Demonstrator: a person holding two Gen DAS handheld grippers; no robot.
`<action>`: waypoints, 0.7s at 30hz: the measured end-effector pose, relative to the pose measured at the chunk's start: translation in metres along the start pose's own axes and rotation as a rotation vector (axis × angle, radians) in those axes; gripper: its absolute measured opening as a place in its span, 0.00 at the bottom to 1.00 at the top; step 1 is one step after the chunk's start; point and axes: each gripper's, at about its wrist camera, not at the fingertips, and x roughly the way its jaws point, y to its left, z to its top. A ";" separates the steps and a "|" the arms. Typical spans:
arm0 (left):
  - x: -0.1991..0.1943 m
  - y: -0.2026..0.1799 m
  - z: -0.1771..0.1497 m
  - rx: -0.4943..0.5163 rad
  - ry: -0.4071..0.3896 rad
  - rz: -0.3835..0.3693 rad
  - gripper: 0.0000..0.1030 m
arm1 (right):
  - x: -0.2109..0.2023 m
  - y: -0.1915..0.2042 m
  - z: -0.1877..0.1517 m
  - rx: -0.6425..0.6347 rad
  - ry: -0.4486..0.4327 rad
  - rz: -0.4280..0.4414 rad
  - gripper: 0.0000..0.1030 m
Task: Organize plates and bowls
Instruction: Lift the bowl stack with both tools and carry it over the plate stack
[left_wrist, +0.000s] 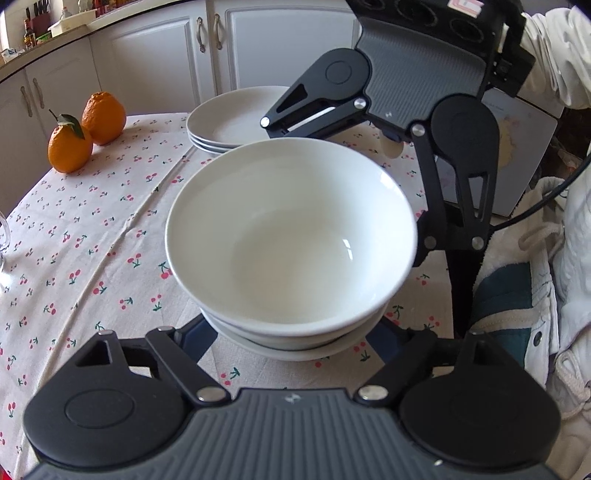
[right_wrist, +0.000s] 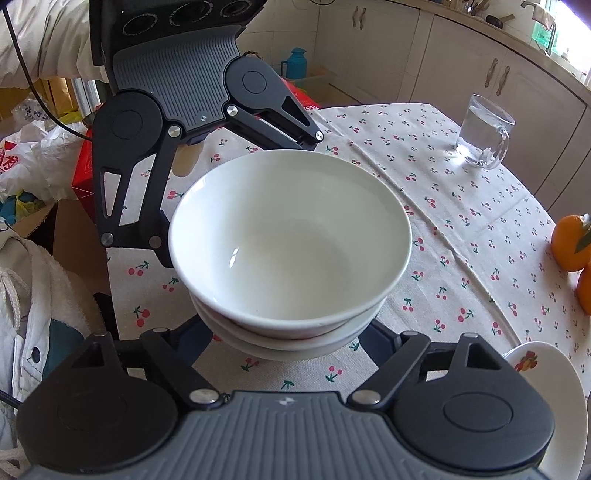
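A stack of white bowls (left_wrist: 291, 236) stands on the cherry-print tablecloth, also in the right wrist view (right_wrist: 291, 236). My left gripper (left_wrist: 295, 338) is spread wide around the stack's near side, its fingertips hidden under the bowls. My right gripper (right_wrist: 291, 338) is spread the same way around the opposite side. Each gripper shows in the other's view behind the stack, the right one (left_wrist: 369, 136) and the left one (right_wrist: 207, 147). A stack of white plates (left_wrist: 236, 118) sits behind the bowls. I cannot tell if the fingers touch the bowls.
Two oranges (left_wrist: 86, 129) sit at the table's far left in the left wrist view. A glass mug of water (right_wrist: 484, 129) stands on the table. A white plate with a fruit print (right_wrist: 550, 391) lies at the right wrist view's lower right. Kitchen cabinets (left_wrist: 155, 55) stand behind.
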 end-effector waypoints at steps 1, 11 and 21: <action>0.000 -0.001 0.000 -0.001 0.000 0.003 0.83 | 0.000 0.000 0.000 0.001 -0.002 -0.001 0.86; -0.001 -0.005 0.003 -0.012 0.004 0.010 0.83 | -0.002 -0.002 -0.002 0.012 -0.007 0.018 0.86; -0.003 -0.010 0.036 0.008 -0.019 0.032 0.83 | -0.031 -0.015 -0.010 0.006 -0.035 0.001 0.86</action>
